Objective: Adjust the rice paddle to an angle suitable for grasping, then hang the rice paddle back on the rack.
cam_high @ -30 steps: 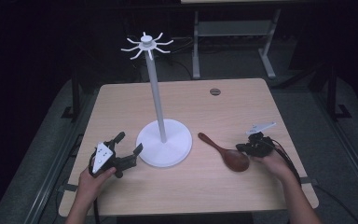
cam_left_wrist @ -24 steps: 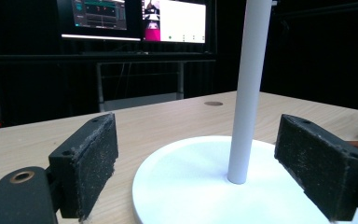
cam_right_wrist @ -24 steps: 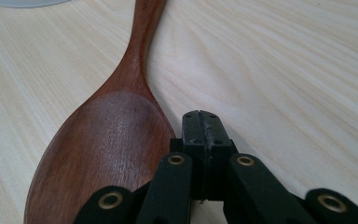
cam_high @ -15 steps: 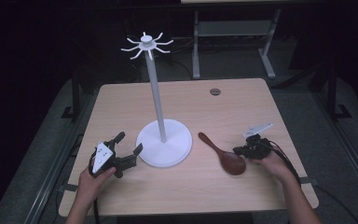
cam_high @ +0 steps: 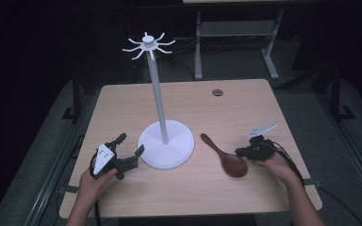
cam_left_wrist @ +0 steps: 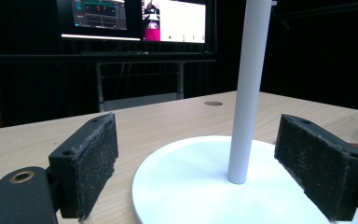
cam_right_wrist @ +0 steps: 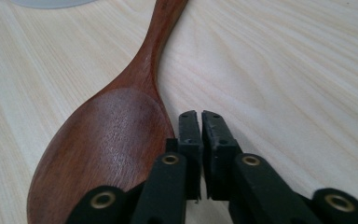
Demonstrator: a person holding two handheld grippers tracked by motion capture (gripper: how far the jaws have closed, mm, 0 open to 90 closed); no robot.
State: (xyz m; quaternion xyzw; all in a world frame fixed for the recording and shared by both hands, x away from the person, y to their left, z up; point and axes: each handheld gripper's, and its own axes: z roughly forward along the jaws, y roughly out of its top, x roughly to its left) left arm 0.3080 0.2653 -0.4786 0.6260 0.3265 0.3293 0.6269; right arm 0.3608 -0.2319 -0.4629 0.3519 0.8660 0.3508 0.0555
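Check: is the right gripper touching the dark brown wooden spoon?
Cannot tell. In the right gripper view, the right gripper sits beside the wooden spoon bowl's edge, nothing between its jaws.

The spoon (cam_high: pixel 230 159) is a dark reddish-brown wood with fine grain; the stand (cam_high: pixel 165 149) is plain white; the counter (cam_high: pixel 245 113) is pale, streaked wood; both grippers' pads are matte black.

A pale wooden table (cam_high: pixel 245 108) stands on grey floor (cam_high: pixel 42 155), which shows at 9 and 3 o'clock of it. A small round grommet (cam_high: pixel 217 92) sits in the tabletop at 1 o'clock, near the far edge. Beyond the table at 12 to 1 o'clock is a grey metal frame (cam_high: pixel 269 61) in the dark. The left gripper view has two lit monitors (cam_left_wrist: pixel 100 16) at 11 o'clock.
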